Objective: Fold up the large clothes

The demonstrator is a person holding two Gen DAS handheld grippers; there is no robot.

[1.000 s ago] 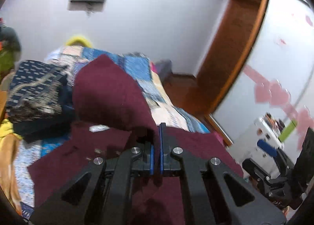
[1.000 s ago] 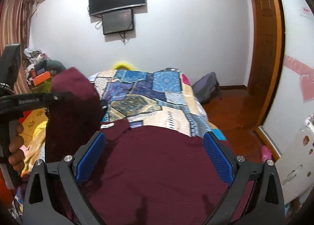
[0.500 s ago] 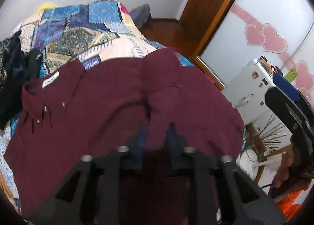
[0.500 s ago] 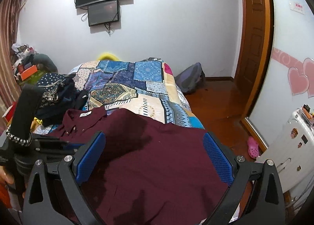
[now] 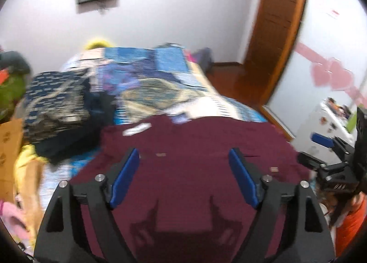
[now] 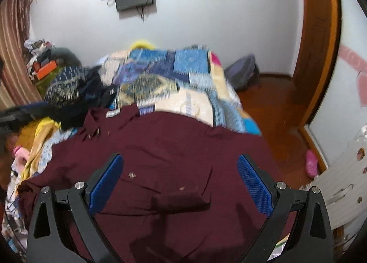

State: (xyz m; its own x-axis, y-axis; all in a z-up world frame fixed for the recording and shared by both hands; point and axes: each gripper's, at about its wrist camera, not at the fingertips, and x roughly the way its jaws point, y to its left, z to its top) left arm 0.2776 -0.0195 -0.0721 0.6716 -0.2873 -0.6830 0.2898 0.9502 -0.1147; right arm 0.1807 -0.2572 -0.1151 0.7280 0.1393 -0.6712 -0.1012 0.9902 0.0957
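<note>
Left tool (image 5: 184, 177) released; one shirt (image 5: 195, 159).

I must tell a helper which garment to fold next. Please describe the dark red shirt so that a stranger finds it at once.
Find the bed with the patchwork quilt. The shirt lies spread flat across its near end. It alone is plain dark red; the clothes pile at its left is dark blue and patterned.

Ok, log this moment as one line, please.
stage: shirt laid out | maroon shirt: spread on bed, collar far-left | left gripper: open, above shirt | right gripper: open, above shirt
</note>
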